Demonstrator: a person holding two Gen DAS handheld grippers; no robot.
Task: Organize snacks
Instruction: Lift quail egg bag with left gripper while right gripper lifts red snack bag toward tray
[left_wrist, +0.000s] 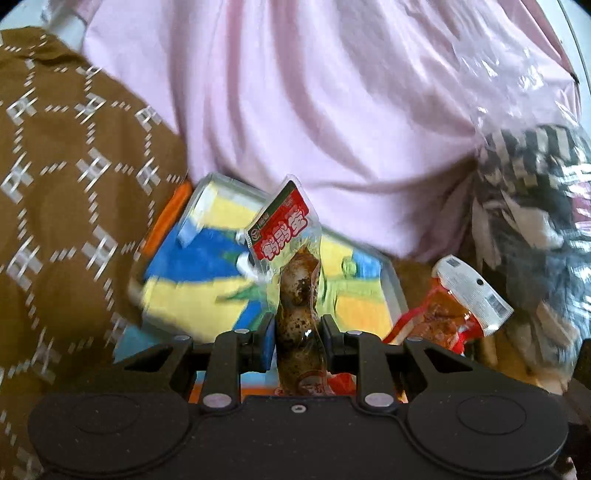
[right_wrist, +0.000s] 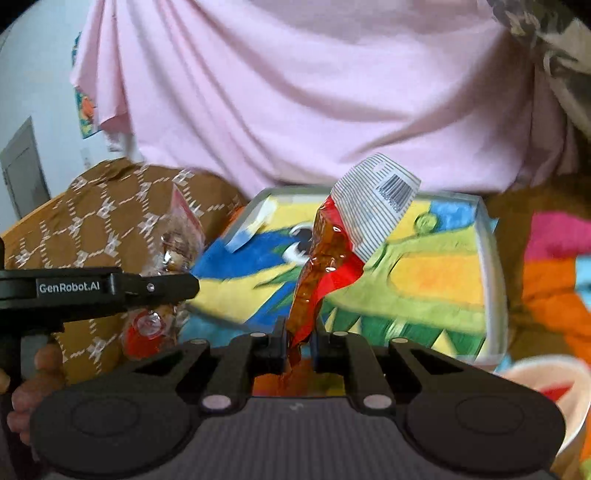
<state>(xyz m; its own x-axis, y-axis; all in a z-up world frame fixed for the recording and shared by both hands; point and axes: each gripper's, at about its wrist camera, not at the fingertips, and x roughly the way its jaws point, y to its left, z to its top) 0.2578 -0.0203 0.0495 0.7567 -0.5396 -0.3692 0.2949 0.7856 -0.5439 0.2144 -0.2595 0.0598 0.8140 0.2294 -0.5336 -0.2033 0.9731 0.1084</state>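
The left gripper (left_wrist: 297, 334) pinches a clear quail-egg packet (left_wrist: 291, 266) between its fingers; the right gripper (right_wrist: 298, 341) clamps a red snack pouch (right_wrist: 332, 251). Both hang over a clear tray (right_wrist: 491, 258) on a bright cartoon-print cloth (right_wrist: 554, 288), with a brown patterned cushion (left_wrist: 66, 177) beside it, pink fabric (right_wrist: 295, 92) behind, and a white wall (right_wrist: 33, 92) further left.
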